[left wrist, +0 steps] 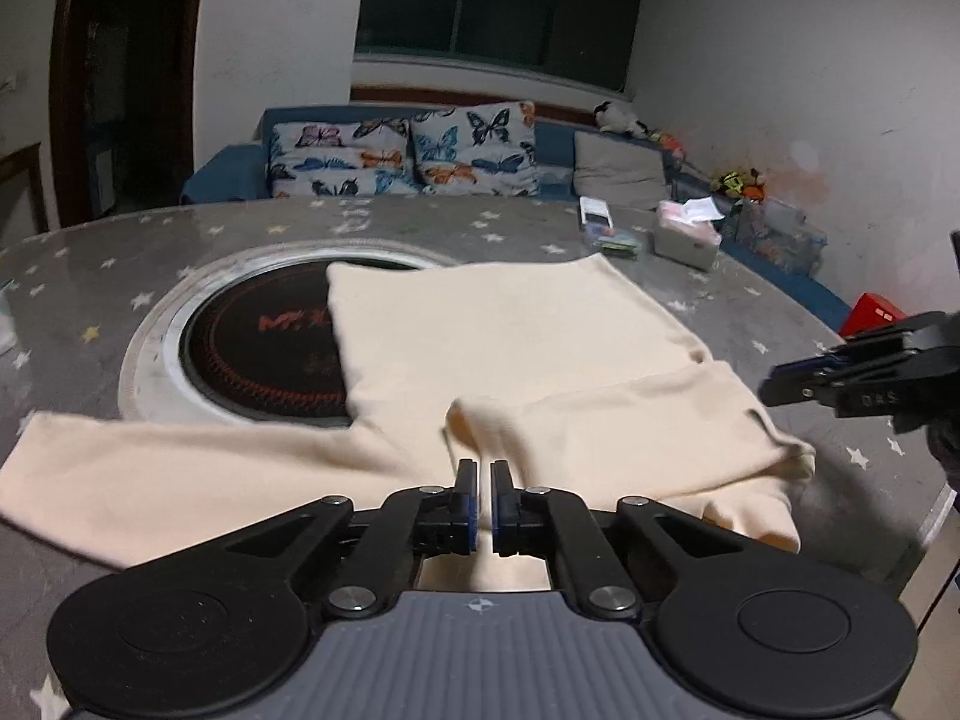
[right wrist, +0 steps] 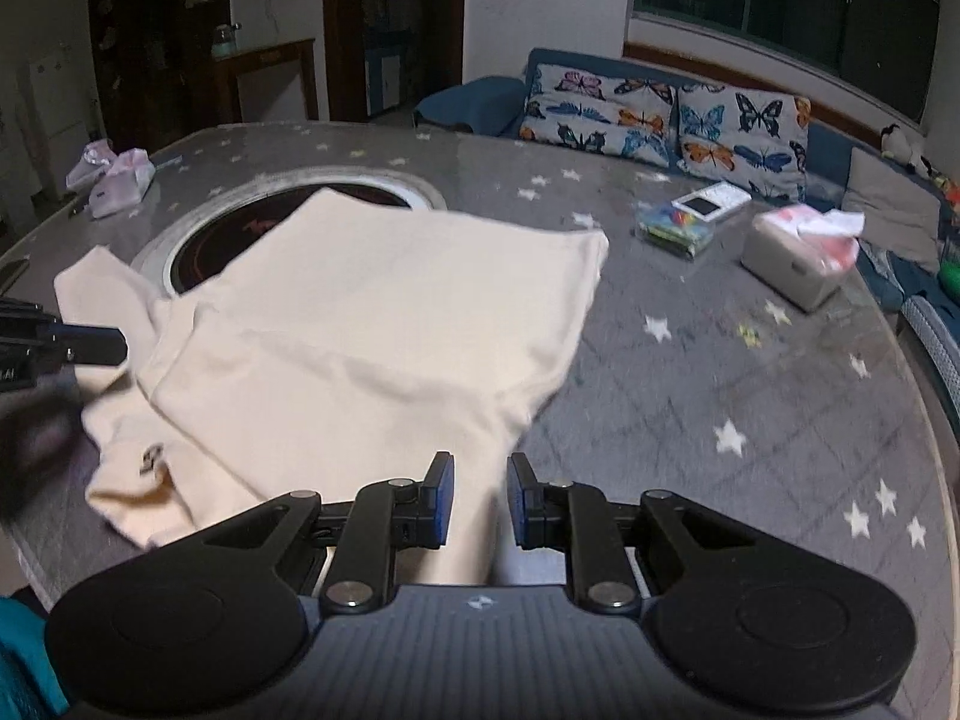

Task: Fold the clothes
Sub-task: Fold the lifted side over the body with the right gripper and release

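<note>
A cream garment [left wrist: 510, 330] [right wrist: 390, 312] lies spread on the grey star-print table [left wrist: 780, 312] [right wrist: 720, 360], partly over a round hob. Its left sleeve stretches flat to the left, and its right sleeve is folded in over the body. My left gripper [left wrist: 485, 474] [right wrist: 123, 351] is shut at the garment's near edge beside that fold, pinching the cloth. My right gripper [right wrist: 479, 480] [left wrist: 771, 387] hovers at the garment's right side. Its fingers stand a little apart, and a strip of cloth shows in the gap without being pressed.
The round hob [left wrist: 252, 348] [right wrist: 198, 246] is sunk in the table's middle. A tissue box [left wrist: 684, 234] [right wrist: 792, 264], a white device [right wrist: 711, 201] and a packet sit far right; pink bags [right wrist: 117, 180] far left. A sofa with butterfly cushions [left wrist: 420, 150] stands behind.
</note>
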Tool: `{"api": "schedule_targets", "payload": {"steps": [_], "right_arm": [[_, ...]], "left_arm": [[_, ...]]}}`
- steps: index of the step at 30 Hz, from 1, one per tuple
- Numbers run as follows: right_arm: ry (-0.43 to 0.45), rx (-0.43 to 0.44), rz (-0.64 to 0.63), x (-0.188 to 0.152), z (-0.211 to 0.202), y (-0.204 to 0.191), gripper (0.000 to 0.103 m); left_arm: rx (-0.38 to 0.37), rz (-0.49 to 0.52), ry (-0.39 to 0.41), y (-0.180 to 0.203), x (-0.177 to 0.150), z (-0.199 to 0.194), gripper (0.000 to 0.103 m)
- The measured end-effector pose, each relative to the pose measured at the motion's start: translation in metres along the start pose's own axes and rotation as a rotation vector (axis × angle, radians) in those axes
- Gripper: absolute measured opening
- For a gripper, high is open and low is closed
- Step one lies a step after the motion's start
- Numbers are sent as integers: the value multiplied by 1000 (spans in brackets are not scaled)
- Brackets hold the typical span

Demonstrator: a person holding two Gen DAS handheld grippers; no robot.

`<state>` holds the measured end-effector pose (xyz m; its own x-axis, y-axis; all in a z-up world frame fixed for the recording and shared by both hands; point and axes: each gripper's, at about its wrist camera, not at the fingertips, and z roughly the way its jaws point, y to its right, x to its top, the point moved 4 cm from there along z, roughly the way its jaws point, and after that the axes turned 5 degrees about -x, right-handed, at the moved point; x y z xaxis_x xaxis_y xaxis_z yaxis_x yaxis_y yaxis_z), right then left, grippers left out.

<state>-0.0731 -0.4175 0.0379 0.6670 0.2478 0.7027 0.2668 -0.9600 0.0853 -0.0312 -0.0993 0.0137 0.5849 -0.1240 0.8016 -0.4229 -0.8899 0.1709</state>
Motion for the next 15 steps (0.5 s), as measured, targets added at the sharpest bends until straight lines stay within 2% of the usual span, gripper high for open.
{"api": "schedule_targets", "payload": {"steps": [3,5,8,12,15], "right_arm": [[11,6,-3,9,9,-3,17],[11,12,-4,12,15,-5,17],[9,19,-6,16,27,-9,17],[-2,20,8,17,40,-9,18],[-8,15,-2,18,44,-10,18]], "left_arm": [[-2,11,-20,2,-1,13,14],[0,15,-49,3,-5,23,15],[0,21,-50,4,-9,25,15],[1,14,-48,2,-10,22,3],[11,7,-38,0,-11,13,2]]}}
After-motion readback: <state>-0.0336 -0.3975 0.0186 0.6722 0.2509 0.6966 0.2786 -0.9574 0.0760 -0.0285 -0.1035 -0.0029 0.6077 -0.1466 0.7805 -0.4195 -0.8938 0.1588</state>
